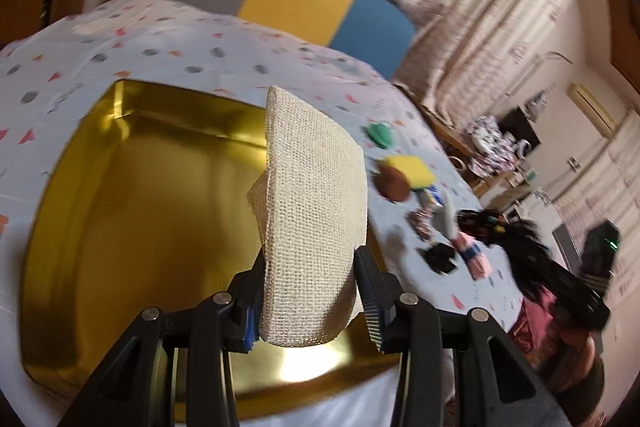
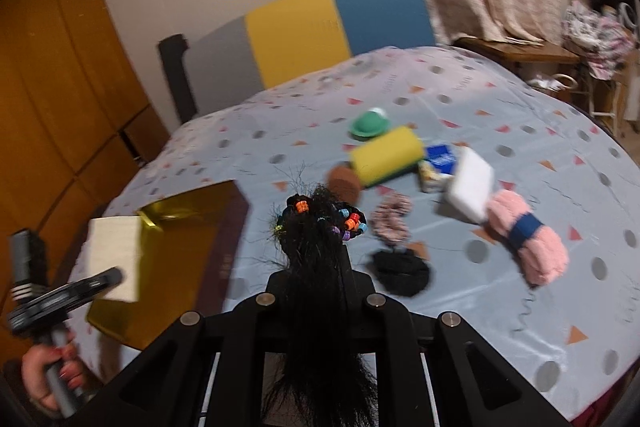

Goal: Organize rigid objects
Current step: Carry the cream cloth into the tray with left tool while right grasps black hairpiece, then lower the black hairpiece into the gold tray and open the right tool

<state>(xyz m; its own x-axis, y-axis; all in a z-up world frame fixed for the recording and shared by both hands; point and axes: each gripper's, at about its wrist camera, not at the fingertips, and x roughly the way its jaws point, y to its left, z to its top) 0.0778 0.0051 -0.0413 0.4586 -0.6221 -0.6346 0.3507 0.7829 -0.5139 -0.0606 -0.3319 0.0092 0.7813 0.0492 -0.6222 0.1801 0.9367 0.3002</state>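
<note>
My left gripper (image 1: 310,307) is shut on a beige burlap-covered block (image 1: 312,195), held above an open gold tin (image 1: 140,207) on the patterned tablecloth. The right wrist view has the same block (image 2: 114,259) over the tin (image 2: 180,259) at lower left, with a hand (image 2: 48,375) on the gripper's handle. My right gripper (image 2: 318,267) is shut on a black hair piece with coloured beads (image 2: 320,227), raised above the table; that hair piece (image 1: 500,227) also appears blurred at the right of the left wrist view.
On the cloth lie a green hat shape (image 2: 369,125), a yellow sponge (image 2: 386,157), a brown round thing (image 2: 344,183), a white block (image 2: 470,187), a pink fluffy roll (image 2: 528,243) and two scrunchies (image 2: 400,273). A grey, yellow and blue chair back (image 2: 320,27) stands behind the table.
</note>
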